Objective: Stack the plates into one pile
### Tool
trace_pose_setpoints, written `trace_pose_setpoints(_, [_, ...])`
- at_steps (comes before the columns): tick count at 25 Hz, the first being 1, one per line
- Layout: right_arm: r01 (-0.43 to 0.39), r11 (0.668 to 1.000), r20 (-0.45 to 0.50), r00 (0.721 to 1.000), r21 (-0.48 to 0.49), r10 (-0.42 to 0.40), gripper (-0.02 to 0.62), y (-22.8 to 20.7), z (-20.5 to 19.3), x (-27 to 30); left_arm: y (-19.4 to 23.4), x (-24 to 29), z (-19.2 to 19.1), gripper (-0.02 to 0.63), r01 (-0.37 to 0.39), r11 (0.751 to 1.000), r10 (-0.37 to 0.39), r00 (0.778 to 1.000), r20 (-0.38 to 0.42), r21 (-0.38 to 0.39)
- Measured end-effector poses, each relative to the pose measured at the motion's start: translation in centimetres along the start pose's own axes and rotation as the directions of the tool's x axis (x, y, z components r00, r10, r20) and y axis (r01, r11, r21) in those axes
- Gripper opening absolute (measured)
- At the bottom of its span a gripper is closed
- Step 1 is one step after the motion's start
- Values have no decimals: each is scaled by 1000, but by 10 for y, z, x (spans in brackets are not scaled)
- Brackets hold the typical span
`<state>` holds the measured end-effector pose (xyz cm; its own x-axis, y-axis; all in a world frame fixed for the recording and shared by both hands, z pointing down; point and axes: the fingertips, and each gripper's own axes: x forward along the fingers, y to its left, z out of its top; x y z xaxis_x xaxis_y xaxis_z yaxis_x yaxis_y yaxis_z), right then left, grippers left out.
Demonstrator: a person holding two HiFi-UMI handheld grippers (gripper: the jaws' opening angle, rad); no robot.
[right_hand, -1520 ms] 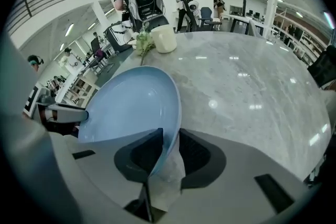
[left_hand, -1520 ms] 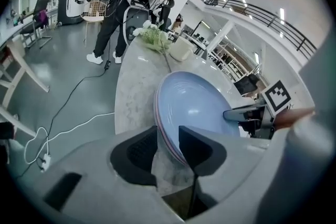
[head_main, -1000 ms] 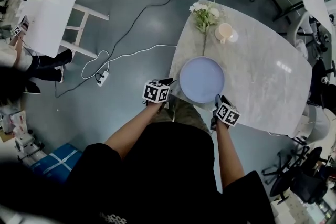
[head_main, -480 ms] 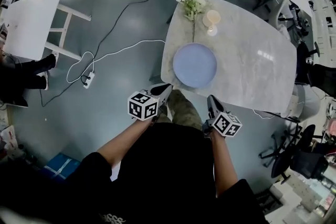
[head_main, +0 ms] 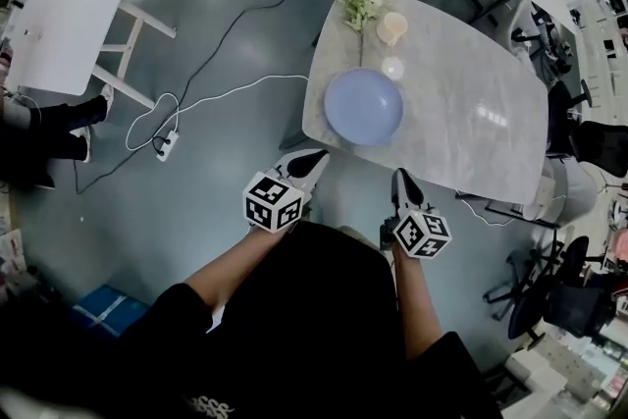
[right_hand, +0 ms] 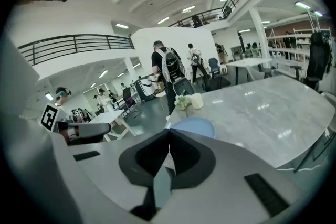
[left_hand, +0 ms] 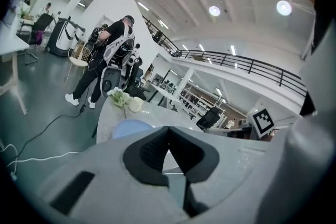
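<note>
A pale blue pile of plates lies near the front left edge of the marble table; it also shows as the blue plate past the left jaws and as the blue plate past the right jaws. My left gripper is shut and empty, held off the table over the floor, short of the table's near edge. My right gripper is shut and empty too, just off the table's front edge. Both point toward the plates without touching them.
White flowers and a cream cup stand at the table's far left end, with a small white disc beside the plates. A cable and power strip lie on the floor. A white table stands left. Office chairs crowd the right.
Both grippers have drawn back from the plate's edges toward my body and risen, and their jaws have gone from open to shut. The plates stay on the table.
</note>
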<state>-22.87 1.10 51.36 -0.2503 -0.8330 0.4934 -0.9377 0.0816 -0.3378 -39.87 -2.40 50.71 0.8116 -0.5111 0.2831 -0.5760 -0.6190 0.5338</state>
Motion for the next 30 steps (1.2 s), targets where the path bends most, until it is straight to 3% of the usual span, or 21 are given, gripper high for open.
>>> trace_pose_setpoints(6, [-20,989,153,987,-145,42,12,22,44,-50,-46,-18,6,17,-71,991,62,995,75,117])
trace_pose_setpoints(13, [27,976,277,960,-215,34,12,-15,53,-145,-104,-36,13,17,-166,972,133,972,196,164])
trace_pose_setpoints(19, [57,979,298,954,-193,3,12,-48,37,-197,-154,-44,-2,17,-180,966,139,968,210,188])
trace_pose_setpoints(30, [66,979,336,942,-194,3,12,-62,29,-249,-202,-43,-23,17,-175,959,130,970,204,222])
